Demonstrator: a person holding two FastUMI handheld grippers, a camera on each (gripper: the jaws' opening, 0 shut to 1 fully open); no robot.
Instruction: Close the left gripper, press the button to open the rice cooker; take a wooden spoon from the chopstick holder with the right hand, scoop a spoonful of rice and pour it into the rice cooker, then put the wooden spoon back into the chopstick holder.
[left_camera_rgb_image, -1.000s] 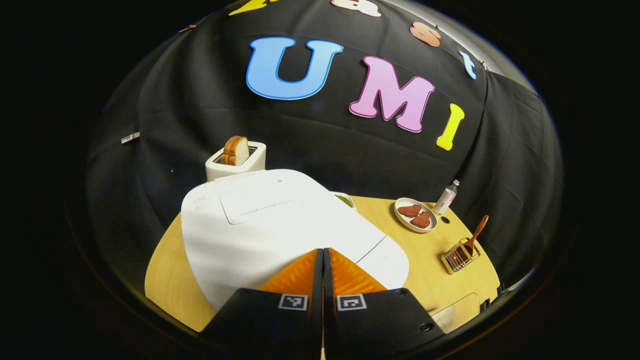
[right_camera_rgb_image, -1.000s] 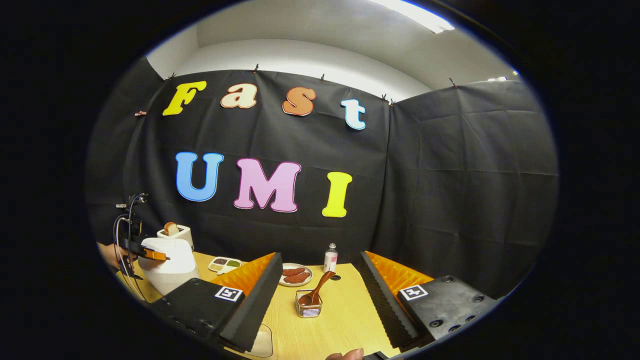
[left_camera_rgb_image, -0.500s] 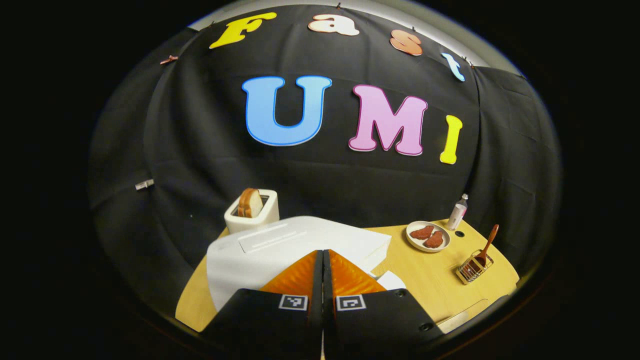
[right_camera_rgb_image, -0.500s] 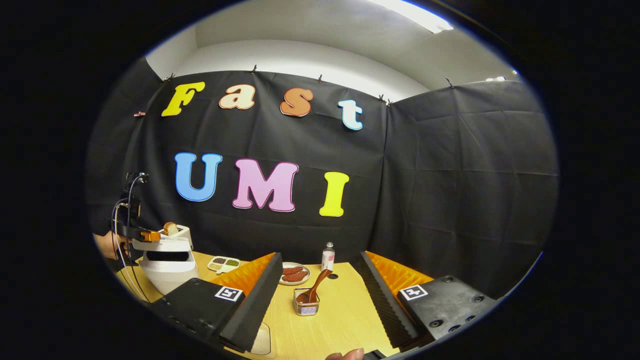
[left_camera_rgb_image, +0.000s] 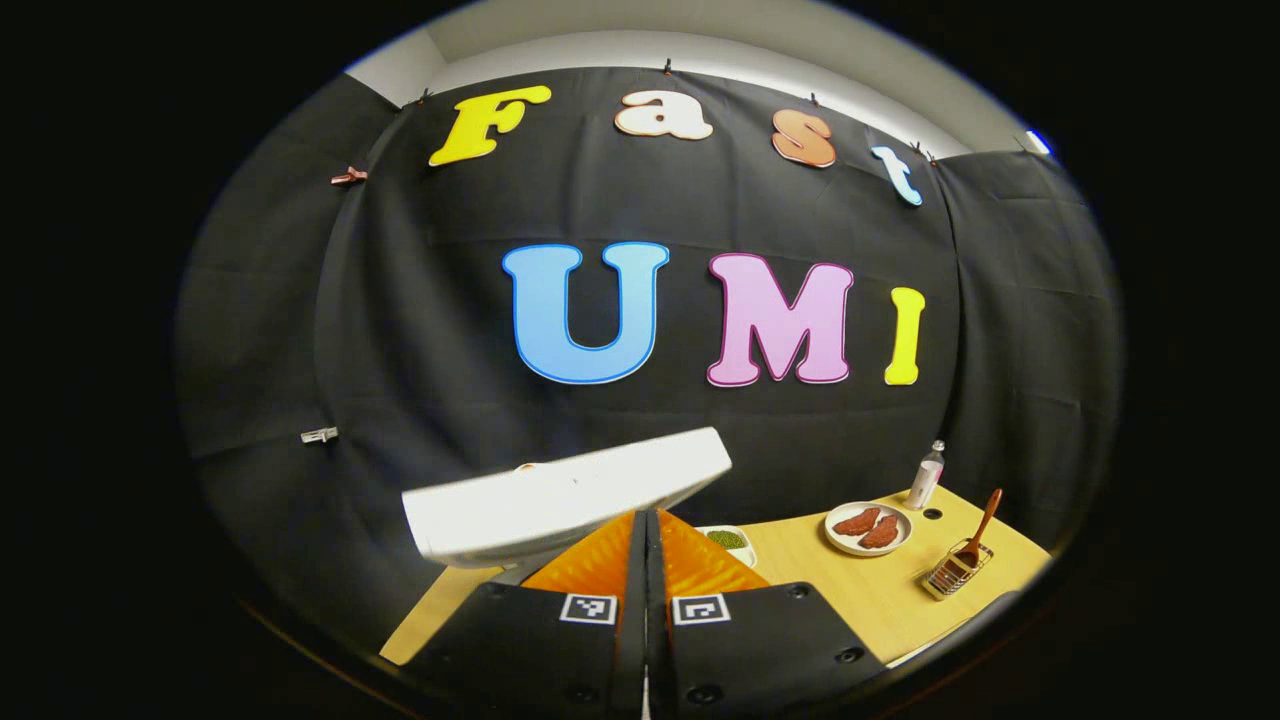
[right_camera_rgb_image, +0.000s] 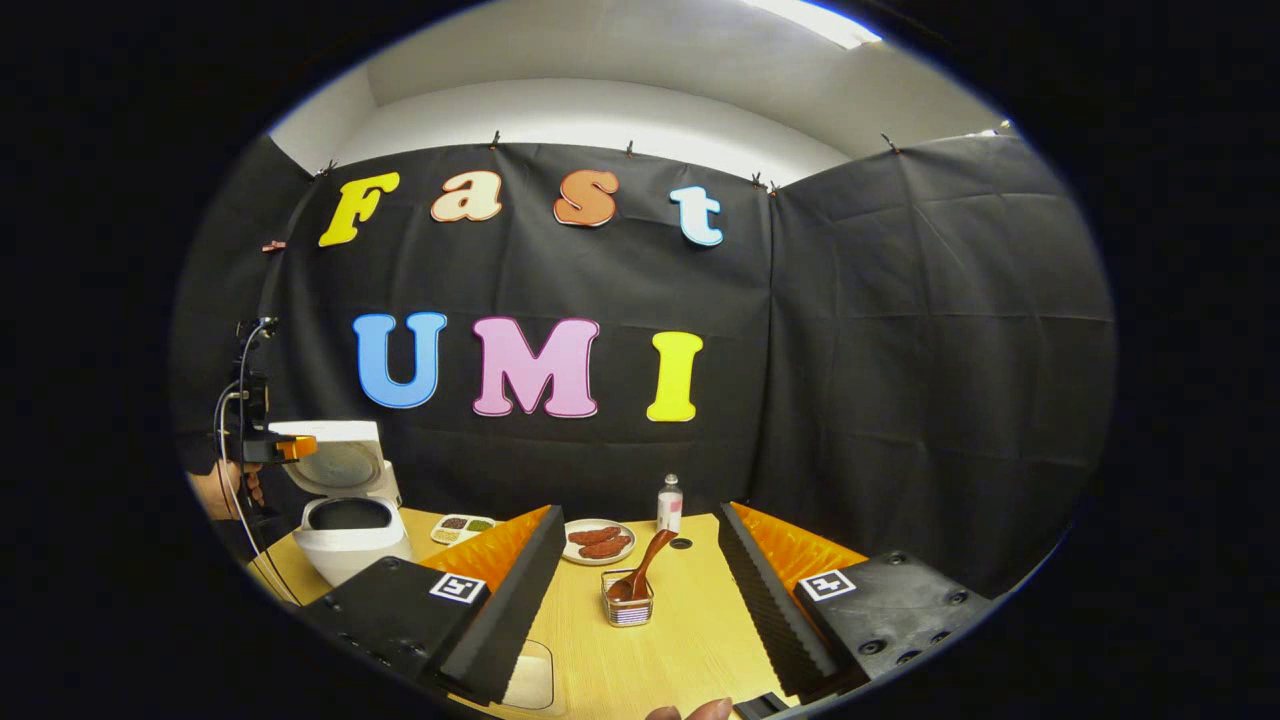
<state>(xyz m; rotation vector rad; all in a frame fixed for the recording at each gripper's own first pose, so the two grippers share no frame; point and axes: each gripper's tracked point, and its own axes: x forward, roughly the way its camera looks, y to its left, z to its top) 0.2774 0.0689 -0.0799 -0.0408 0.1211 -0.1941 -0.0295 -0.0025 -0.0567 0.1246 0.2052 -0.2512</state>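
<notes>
So compared to a second earlier, the rice cooker (right_camera_rgb_image: 350, 520) had gone from fully shut to wide open: its lid (left_camera_rgb_image: 565, 495) had popped up and stood nearly upright in the right gripper view, with the dark inner pot showing below it. In the left gripper view the lid's white edge had swung up across the middle, just past the fingertips, and the camera had tilted up so more of the wall showed.

The left hand-held gripper (left_camera_rgb_image: 645, 530) had its two orange fingers pressed flat together, nothing between them. From the right gripper view you could see it (right_camera_rgb_image: 290, 447) up beside the raised lid at the far left, with a hand behind it; whether it touched the lid I couldn't tell.

The right hand-held gripper (right_camera_rgb_image: 640, 590) was spread wide and empty, hanging above the worktop (right_camera_rgb_image: 680, 650), with the chopstick holder (right_camera_rgb_image: 628, 608) and the wooden spoon (right_camera_rgb_image: 645, 572) standing in it right between the fingers but farther off, untouched.

The right gripper view showed the open pot. The left one gave a side look at the plate of meat (left_camera_rgb_image: 868, 527) and the bottle (left_camera_rgb_image: 927, 475) on the right.
</notes>
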